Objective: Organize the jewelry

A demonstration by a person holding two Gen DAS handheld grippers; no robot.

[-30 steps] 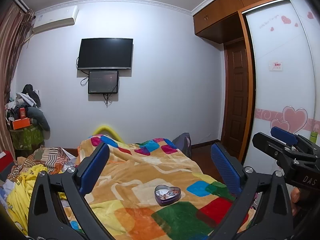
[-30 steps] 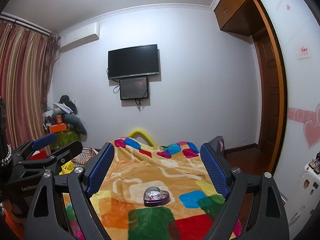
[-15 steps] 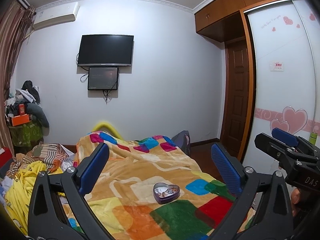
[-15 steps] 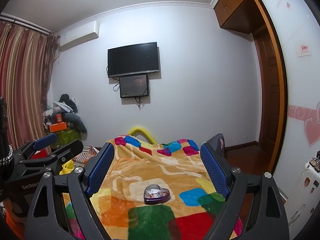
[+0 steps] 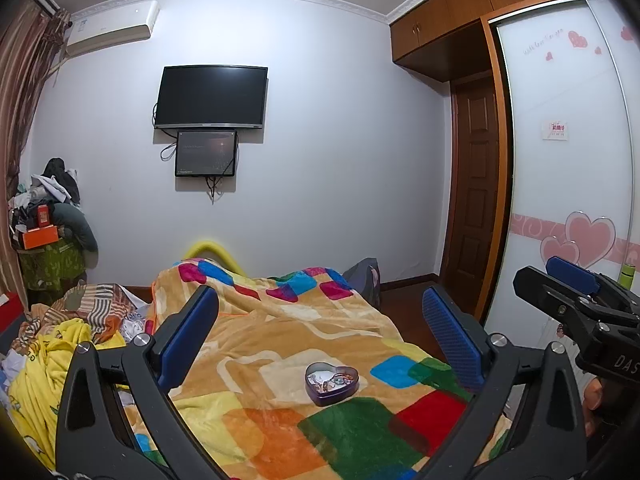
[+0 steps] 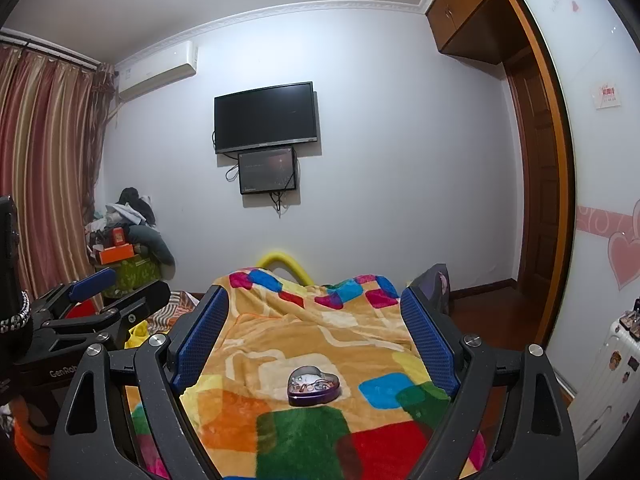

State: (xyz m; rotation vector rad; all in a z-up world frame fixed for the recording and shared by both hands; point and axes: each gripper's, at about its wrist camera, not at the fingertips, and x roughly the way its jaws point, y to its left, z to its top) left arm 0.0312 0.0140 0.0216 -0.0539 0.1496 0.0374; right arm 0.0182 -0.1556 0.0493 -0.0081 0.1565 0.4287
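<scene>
A purple heart-shaped tin point(image 5: 331, 383) lies open on the colourful patchwork blanket point(image 5: 280, 344) on the bed, with small jewelry pieces tangled inside; I cannot tell them apart. It also shows in the right wrist view point(image 6: 313, 385). My left gripper point(image 5: 318, 320) is open and empty, held above the near end of the bed with the tin below and between its blue pads. My right gripper point(image 6: 314, 320) is open and empty, also held above the tin. Each gripper shows at the edge of the other's view, the right one point(image 5: 576, 296) and the left one point(image 6: 108, 292).
Crumpled yellow and striped bedding point(image 5: 60, 344) lies left of the blanket. A cluttered stand with clothes and an orange box point(image 5: 40, 236) is at far left. A wardrobe with heart decals point(image 5: 568, 200) and a brown door point(image 5: 476, 216) are to the right. A white suitcase point(image 6: 608, 368) stands at right.
Both views have tilted slightly upward, so the tin and bed sit a little lower in the frames. Both grippers stay open and empty.
</scene>
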